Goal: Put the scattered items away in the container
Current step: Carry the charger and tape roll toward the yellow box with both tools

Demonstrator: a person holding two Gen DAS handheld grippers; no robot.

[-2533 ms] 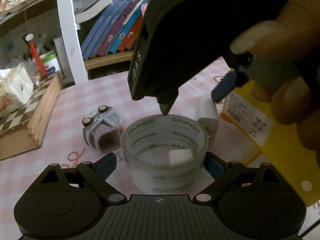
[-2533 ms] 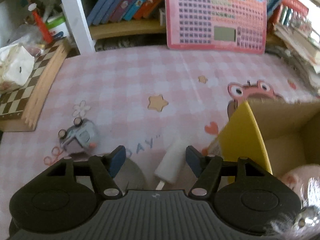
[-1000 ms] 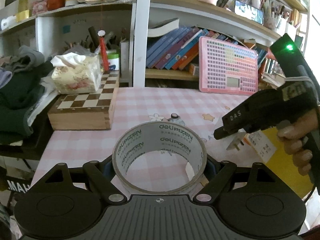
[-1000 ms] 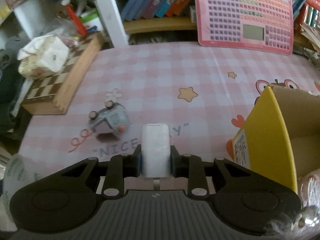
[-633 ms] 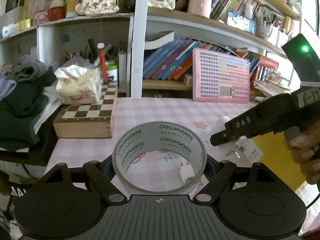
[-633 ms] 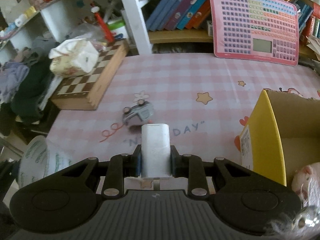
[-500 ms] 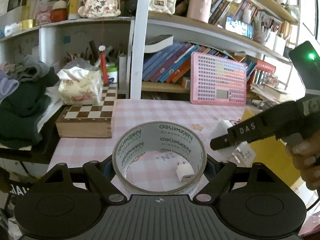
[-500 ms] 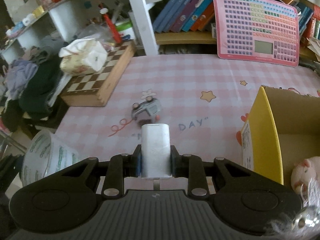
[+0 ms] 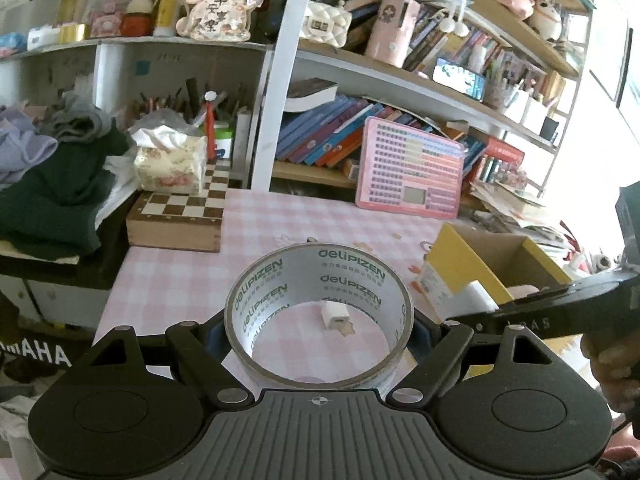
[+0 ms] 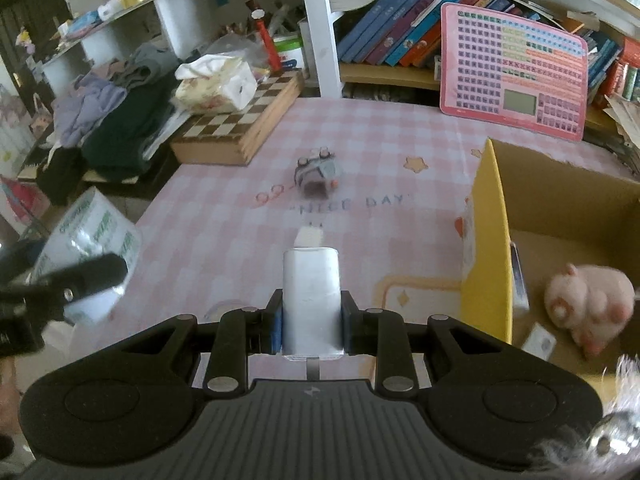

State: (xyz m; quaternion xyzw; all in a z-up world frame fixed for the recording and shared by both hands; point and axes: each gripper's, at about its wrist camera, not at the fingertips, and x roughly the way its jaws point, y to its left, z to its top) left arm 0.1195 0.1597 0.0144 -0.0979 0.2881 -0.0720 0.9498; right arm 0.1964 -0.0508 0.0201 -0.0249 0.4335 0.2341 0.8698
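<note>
My left gripper (image 9: 318,330) is shut on a clear tape roll (image 9: 280,280) printed "deliPIZEN" and holds it high above the pink checked table; the roll also shows in the right wrist view (image 10: 86,236). My right gripper (image 10: 311,322) is shut on a white charger block (image 10: 311,296), held above the table left of the yellow cardboard box (image 10: 486,248). The box (image 9: 460,256) holds a pink plush pig (image 10: 588,296). A small white cube (image 9: 335,316) and a grey toy car (image 10: 316,172) lie on the table.
A wooden chessboard box (image 10: 244,128) with a tissue pack (image 10: 216,84) stands at the table's left. A pink calculator board (image 10: 512,72) leans against the bookshelf behind. Dark clothes (image 9: 52,184) are piled off the table's left edge.
Both grippers have risen well above the table with the tape roll and the charger. The right gripper has moved toward the box, and the box's inside with the pig is now more in view.
</note>
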